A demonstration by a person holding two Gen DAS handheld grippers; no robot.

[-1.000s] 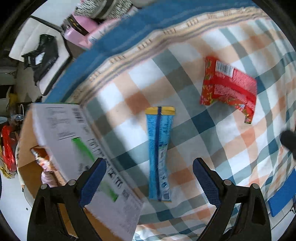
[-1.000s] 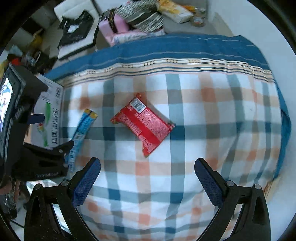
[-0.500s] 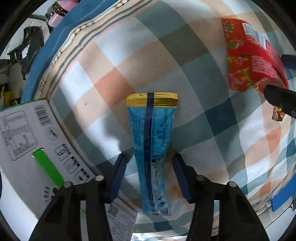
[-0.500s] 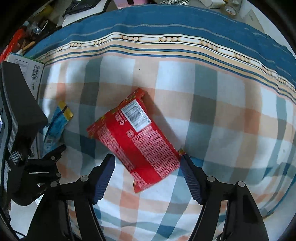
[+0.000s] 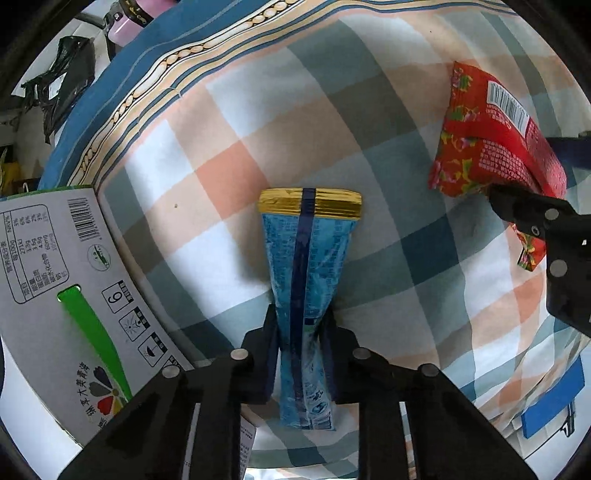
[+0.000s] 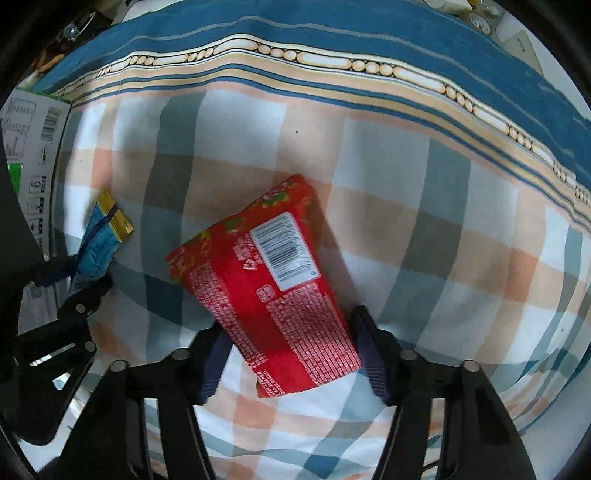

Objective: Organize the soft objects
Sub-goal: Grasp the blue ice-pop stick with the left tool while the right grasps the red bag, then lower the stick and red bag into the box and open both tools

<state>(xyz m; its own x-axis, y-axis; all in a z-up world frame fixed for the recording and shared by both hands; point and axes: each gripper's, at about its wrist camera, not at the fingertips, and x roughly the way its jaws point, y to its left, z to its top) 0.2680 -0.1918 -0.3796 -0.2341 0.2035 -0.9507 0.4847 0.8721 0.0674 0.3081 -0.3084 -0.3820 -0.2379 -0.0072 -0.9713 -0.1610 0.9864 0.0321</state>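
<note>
A long blue snack packet [image 5: 308,280] with a gold end lies on the checked cloth [image 5: 229,155]. My left gripper [image 5: 301,336] is shut on its near half, pinching it. A red snack bag [image 6: 275,291] with a barcode label lies to the right; it also shows in the left wrist view [image 5: 491,144]. My right gripper [image 6: 290,354] has both fingers against the red bag's sides and is shut on it. The left gripper [image 6: 88,273] and the blue packet [image 6: 101,236] show at the left of the right wrist view.
A white cardboard box [image 5: 55,280] with green print stands at the left edge of the cloth. The cloth has a blue striped border [image 6: 295,40] at the far side. Clutter, a black bag [image 5: 62,81] and a pink item [image 5: 136,14], lies beyond it.
Both grippers moved forward and down onto the cloth. The left closed on the blue packet. The right closed around the red bag.
</note>
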